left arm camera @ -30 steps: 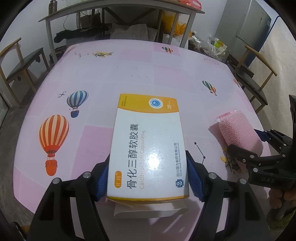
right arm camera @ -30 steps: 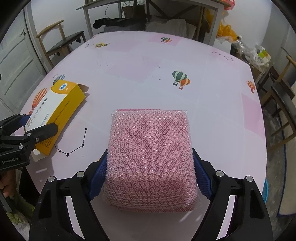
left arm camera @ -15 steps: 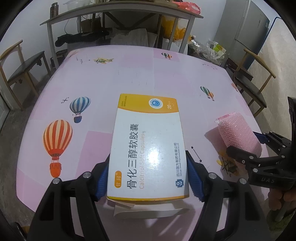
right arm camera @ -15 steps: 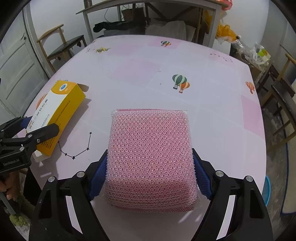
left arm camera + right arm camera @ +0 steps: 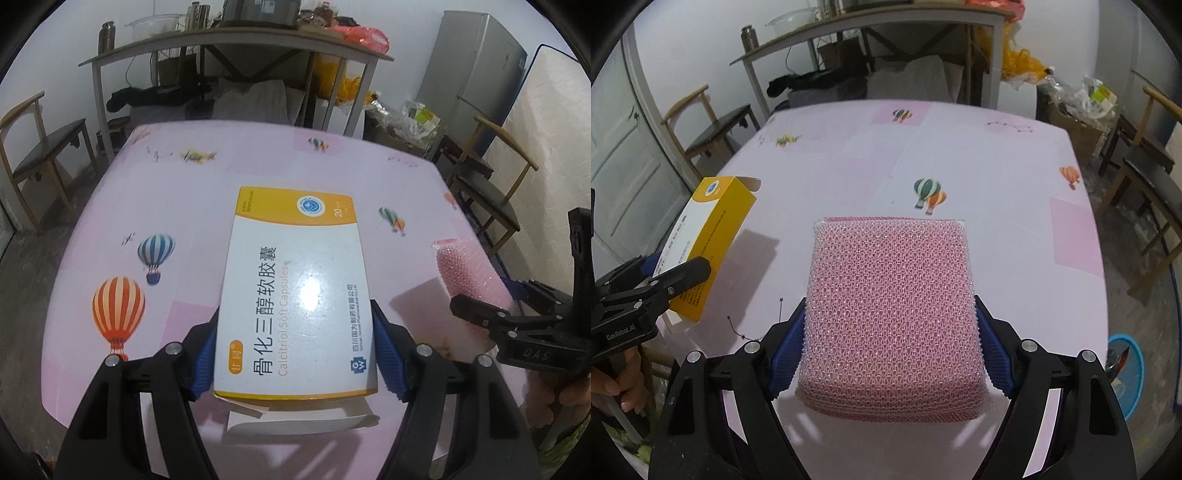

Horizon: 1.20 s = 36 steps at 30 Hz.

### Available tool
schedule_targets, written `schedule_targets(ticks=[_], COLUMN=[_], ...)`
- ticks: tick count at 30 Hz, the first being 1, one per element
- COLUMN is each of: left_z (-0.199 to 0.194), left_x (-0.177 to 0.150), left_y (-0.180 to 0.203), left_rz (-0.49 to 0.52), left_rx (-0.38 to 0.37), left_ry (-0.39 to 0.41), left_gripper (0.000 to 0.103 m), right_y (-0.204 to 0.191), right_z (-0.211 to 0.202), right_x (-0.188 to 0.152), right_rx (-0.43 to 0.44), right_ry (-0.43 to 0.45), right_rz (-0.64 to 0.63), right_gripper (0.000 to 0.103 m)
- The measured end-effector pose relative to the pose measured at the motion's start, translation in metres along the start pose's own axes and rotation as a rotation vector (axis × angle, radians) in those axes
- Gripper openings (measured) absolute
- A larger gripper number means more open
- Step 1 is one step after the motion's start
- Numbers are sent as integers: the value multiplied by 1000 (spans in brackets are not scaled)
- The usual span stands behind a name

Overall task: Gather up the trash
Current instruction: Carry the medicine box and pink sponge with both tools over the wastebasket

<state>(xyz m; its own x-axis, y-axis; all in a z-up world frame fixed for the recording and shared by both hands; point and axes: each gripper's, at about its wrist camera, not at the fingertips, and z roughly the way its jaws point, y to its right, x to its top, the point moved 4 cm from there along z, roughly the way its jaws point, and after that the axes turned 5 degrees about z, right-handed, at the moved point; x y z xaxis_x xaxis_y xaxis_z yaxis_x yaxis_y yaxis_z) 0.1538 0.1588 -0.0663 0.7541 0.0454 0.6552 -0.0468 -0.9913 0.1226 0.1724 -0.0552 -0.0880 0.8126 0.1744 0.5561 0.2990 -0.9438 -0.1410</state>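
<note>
My left gripper is shut on a white and yellow medicine box and holds it above the pink table. The box's open end flap hangs toward me. My right gripper is shut on a pink foam net pad, also held above the table. In the right wrist view the box and the left gripper are at the left. In the left wrist view the pad and the right gripper are at the right.
The table has a pink cloth with balloon prints. Wooden chairs stand at the left and right. A grey shelf table with clutter is behind. A blue basket is on the floor at the right.
Both grippers have lifted and drawn back with the box and the pad still held. More of the room behind the table shows now.
</note>
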Motion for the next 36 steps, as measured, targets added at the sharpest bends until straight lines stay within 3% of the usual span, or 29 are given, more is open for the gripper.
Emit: schedule_targets(ticks=[14,36], left_z=[-20,-28], left_x=[33,52], left_y=[45,128], left_rz=[50,139], left_rx=[-70,-168], left_ry=[78,93], left_gripper=[69,69], right_y=[38,122], right_z=[-46,-98], right_x=[2,-14], right_rx=[-11,-63], right_ry=[86,181], right_rz=[123,310], right_gripper=[77,77])
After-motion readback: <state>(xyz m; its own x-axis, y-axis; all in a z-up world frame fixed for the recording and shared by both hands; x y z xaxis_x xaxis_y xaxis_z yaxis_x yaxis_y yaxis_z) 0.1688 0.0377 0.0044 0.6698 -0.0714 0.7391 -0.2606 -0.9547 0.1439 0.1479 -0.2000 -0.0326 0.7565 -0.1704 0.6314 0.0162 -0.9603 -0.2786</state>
